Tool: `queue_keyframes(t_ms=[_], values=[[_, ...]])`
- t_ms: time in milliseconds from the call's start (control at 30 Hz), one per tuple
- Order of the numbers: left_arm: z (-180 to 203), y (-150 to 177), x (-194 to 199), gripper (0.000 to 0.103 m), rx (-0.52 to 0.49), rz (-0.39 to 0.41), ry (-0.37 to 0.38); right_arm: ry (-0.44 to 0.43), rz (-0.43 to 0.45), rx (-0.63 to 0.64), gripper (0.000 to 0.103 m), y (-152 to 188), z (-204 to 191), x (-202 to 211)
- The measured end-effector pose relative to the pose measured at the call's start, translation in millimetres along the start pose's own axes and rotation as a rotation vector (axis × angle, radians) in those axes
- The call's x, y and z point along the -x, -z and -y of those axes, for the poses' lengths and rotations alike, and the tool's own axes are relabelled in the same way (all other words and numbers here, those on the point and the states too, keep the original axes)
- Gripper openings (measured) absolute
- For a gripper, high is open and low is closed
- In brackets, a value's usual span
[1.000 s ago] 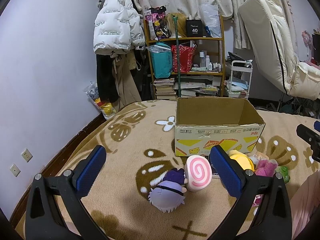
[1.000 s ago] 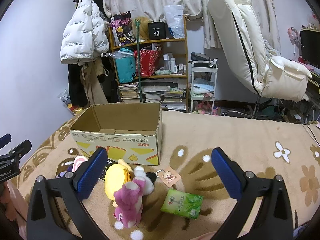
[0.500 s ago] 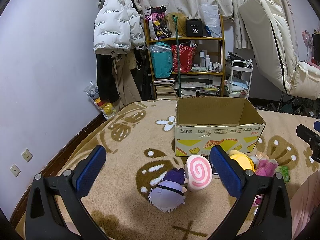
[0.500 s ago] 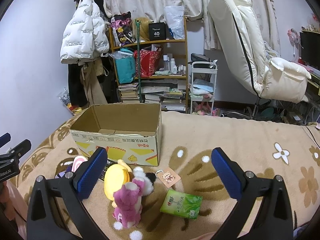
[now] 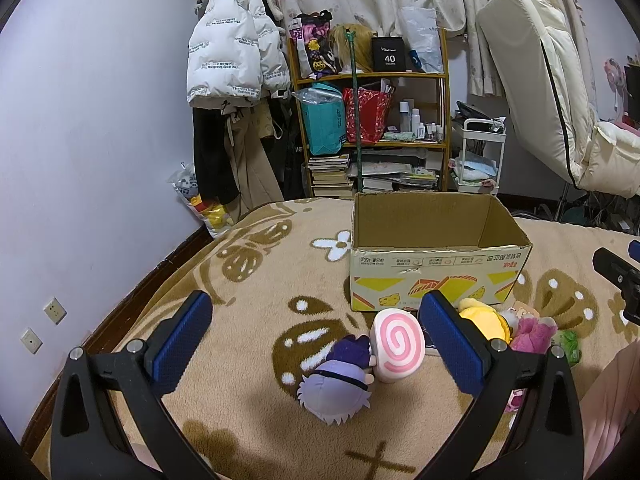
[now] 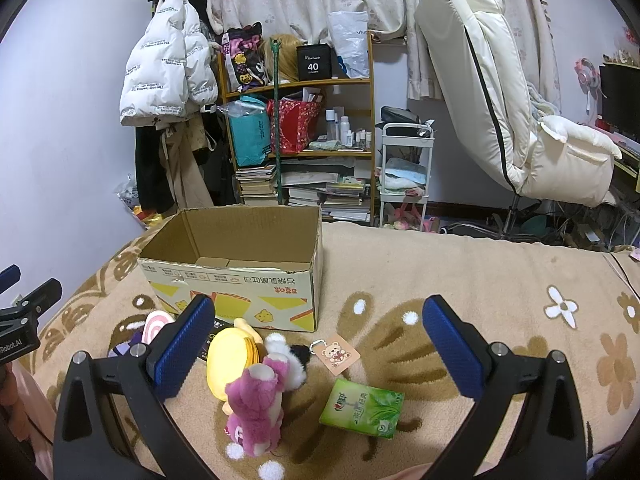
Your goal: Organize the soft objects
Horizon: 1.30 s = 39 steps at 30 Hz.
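An empty cardboard box (image 5: 436,268) (image 6: 240,276) stands open-topped on the patterned blanket. In front of it lie a purple-haired doll (image 5: 340,376), a pink swirl plush (image 5: 397,345), a yellow plush (image 6: 230,356) and a magenta bear (image 6: 258,404). My left gripper (image 5: 316,344) hovers open above the doll and swirl plush, holding nothing. My right gripper (image 6: 316,344) is open too, over the bear, a green tissue pack (image 6: 362,408) and a bear keychain tag (image 6: 335,355).
The beige blanket (image 6: 460,272) covers the bed. Beyond it stand a cluttered wooden shelf (image 5: 372,128), a white jacket on a rack (image 5: 232,60), a small white cart (image 6: 406,172) and a cream recliner chair (image 6: 504,104). The wall is at left.
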<state>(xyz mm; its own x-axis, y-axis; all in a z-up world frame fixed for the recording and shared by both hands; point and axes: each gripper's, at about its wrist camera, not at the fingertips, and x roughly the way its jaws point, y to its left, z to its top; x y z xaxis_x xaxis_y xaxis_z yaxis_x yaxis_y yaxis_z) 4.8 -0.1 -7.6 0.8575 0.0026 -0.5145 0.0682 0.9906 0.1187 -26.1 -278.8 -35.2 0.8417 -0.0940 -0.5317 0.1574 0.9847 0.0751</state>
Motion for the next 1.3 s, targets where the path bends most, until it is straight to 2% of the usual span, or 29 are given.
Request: queue_keyframes(t_ms=[1300], values=[[0.9,4.9,-2.0,0.103,-0.009,-0.008,-0.007,0.004,0.000,0.007,0.103,-1.0,0.0,0.2]])
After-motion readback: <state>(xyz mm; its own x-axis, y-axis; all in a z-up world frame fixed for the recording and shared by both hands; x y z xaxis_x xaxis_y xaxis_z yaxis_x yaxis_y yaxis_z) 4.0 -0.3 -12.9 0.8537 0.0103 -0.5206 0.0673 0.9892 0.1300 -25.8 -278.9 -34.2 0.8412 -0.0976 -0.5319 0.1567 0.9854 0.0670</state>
